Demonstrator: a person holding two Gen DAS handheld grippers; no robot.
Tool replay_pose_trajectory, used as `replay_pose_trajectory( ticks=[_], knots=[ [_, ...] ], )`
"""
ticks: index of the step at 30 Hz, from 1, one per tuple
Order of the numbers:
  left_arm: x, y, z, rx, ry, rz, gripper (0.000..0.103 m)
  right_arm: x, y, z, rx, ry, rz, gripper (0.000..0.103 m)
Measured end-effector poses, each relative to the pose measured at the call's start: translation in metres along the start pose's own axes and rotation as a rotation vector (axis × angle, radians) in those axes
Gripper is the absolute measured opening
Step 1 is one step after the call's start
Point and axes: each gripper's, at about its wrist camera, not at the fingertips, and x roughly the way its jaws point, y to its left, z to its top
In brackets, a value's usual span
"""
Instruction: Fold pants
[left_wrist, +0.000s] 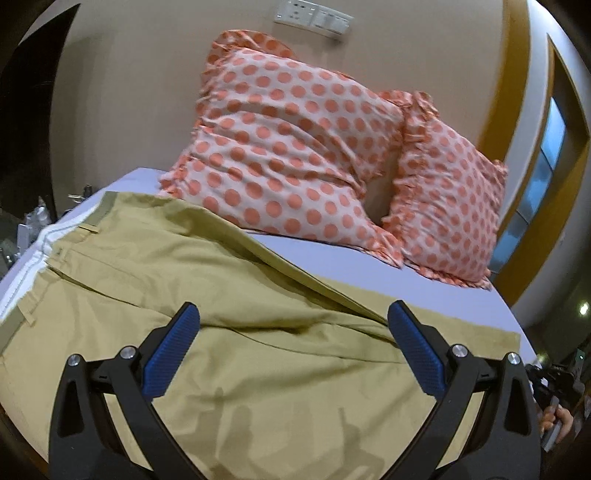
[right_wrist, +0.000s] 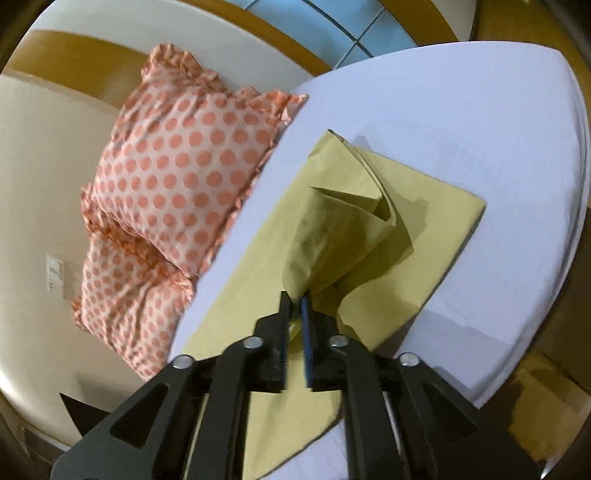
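Note:
Khaki pants lie spread on a white bed, waistband at the left. My left gripper is open and empty, hovering just above the upper pant area. In the right wrist view my right gripper is shut on a pinch of the pants' leg and holds it lifted off the bed, so the cloth hangs in a cone above the flat lower layer.
Two pink polka-dot pillows lean against the wall at the head of the bed. A bedside stand with small items is at far left. The bed's edge runs along the right.

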Motion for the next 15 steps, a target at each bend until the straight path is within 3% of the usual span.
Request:
replay_pose_trajectory(
  ticks=[1,4,5,6,7,11,15],
  knots=[
    [0.0,0.002,0.001,-0.002,0.002,0.005,0.101,0.0,0.0,-0.001,0.005,0.008,0.002,0.033],
    [0.005,0.011,0.004,-0.014,0.016,0.019,0.101,-0.001,0.001,-0.007,0.015,0.011,-0.013,0.038],
    [0.009,0.015,0.006,-0.026,0.027,0.014,0.101,0.002,0.001,-0.005,0.015,0.01,-0.015,0.035],
    [0.013,0.02,0.008,-0.047,0.04,-0.002,0.101,0.004,0.002,-0.003,0.012,0.002,-0.016,0.023],
    [0.017,0.023,0.01,-0.059,0.047,-0.013,0.101,0.003,0.003,-0.003,0.004,-0.014,-0.003,0.003],
    [0.047,0.041,0.031,-0.154,0.102,-0.08,0.101,-0.014,0.005,0.001,-0.019,-0.113,0.065,0.003],
    [0.088,0.053,0.056,-0.218,0.174,-0.072,0.1,-0.021,0.008,0.005,-0.016,-0.129,0.099,0.003]
  ],
)
